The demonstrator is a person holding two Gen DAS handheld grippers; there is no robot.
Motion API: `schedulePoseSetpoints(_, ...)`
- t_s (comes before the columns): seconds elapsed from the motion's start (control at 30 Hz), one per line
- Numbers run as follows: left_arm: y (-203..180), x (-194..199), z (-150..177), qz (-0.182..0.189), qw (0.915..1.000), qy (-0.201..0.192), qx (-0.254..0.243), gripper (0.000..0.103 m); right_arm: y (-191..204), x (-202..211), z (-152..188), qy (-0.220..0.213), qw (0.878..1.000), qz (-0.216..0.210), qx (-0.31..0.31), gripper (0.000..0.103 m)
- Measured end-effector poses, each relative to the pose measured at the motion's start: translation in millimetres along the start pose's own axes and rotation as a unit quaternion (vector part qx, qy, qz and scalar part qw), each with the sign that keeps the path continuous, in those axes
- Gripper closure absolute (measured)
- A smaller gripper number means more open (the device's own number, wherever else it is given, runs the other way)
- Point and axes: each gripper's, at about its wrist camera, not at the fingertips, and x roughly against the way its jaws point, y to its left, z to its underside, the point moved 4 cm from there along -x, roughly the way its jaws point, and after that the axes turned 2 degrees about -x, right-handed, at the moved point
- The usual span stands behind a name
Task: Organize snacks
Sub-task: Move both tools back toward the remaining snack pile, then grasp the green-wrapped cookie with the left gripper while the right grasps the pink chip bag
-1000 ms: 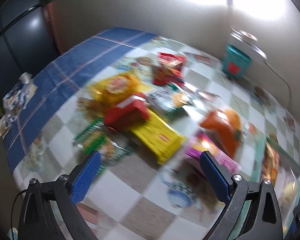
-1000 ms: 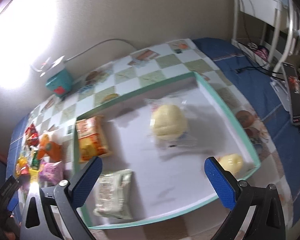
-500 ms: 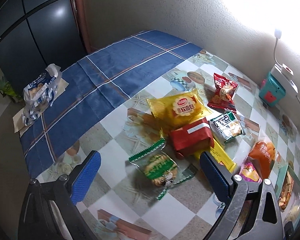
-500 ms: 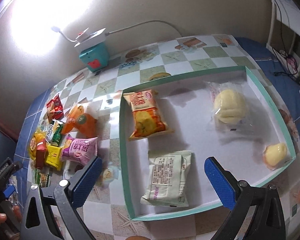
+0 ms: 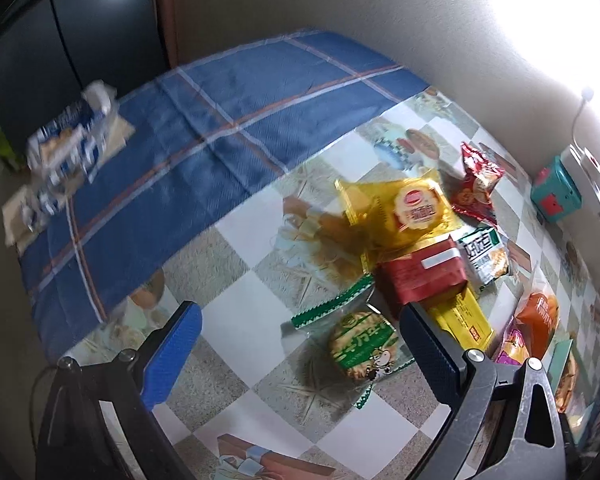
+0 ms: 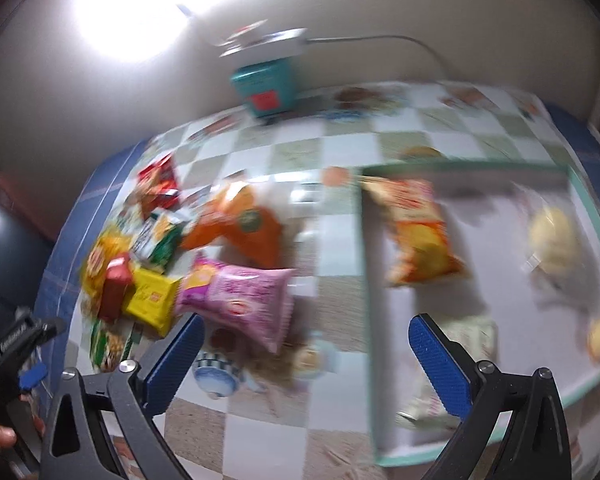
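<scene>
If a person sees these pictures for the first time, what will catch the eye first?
Probably the bright heap of snack packets on the checkered tablecloth, with a red box lying on top of a yellow packet. To its right, the teal-rimmed tray already holds an orange chip bag. Both grippers hang open and empty.

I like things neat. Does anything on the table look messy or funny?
Yes. The loose snacks sit in a jumbled heap: the red box lies on top of the yellow packet, tilted. Nothing looks spilled or torn.
</scene>
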Motion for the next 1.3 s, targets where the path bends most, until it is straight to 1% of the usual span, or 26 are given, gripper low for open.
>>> schedulePoseSetpoints(0.1,2.4,-12.5,-0.5,0.007,0.9998,0.019,0.01,0.004,18.8,-9.9,3.2,0.008,0.999,-0.002,0.035,0.0)
schedulePoseSetpoints(0.27,-7.3,-33.4,1.5,0.013,0.999,0.042,0.004,0.004,24.4,-29.7,12.5,0.038,0.998,0.006,0.043,0.0)
schedulePoseSetpoints(0.33,-14.3,-39.3,3.0,0.016,0.9986,0.049,-0.005,0.004,26.8,-33.5,11.5,0.039,0.998,0.006,0.051,0.0)
schedulePoseSetpoints(0.43,-22.8,-46.3,6.0,0.018,0.9979,0.059,-0.017,0.004,33.9,-35.9,5.2,0.026,0.996,0.007,0.08,0.0)
schedulePoseSetpoints(0.5,-27.2,-47.4,7.3,0.014,0.9977,0.061,-0.026,0.004,38.0,-40.1,1.6,0.026,0.995,0.009,0.098,0.0)
schedulePoseSetpoints(0.6,-36.8,-47.0,9.4,0.006,0.9971,0.06,-0.046,0.004,43.6,-48.8,-2.8,0.029,0.99,0.016,0.135,0.0)
schedulePoseSetpoints(0.73,-45.9,-49.5,12.0,-0.006,0.9959,0.062,-0.065,0.004,52.2,-57.4,-7.1,0.024,0.981,0.032,0.188,0.0)
schedulePoseSetpoints(0.77,-45.9,-50.9,12.4,-0.011,0.9956,0.064,-0.067,0.004,53.5,-58.6,-7.1,0.023,0.98,0.034,0.196,0.0)
schedulePoseSetpoints(0.93,-46.8,-51.3,12.3,-0.012,0.9956,0.068,-0.064,0.004,65.6,-70.6,-6.1,0.02,0.97,0.044,0.236,0.0)
schedulePoseSetpoints(1.1,-45.4,-53.8,12.2,-0.009,0.995,0.073,-0.068,0.004,76.4,-83.8,0.4,0.031,0.964,0.047,0.262,0.001)
schedulePoseSetpoints(1.17,-44.5,-53.2,11.9,-0.01,0.9944,0.076,-0.074,0.004,80.4,-87.1,3.5,0.033,0.962,0.045,0.269,0.003)
schedulePoseSetpoints(1.23,-46.4,-57.2,14.6,-0.009,0.9937,0.079,-0.079,0.006,82.1,-88.9,5.4,0.038,0.962,0.04,0.268,0.013)
schedulePoseSetpoints(1.27,-47.7,-57.2,15.4,-0.006,0.9935,0.08,-0.08,0.009,81.6,-89.1,5.5,0.04,0.963,0.038,0.264,0.015)
schedulePoseSetpoints(1.3,-49.0,-57.2,16.4,-0.005,0.9934,0.08,-0.082,0.012,80.9,-88.2,5.1,0.041,0.965,0.035,0.257,0.022)
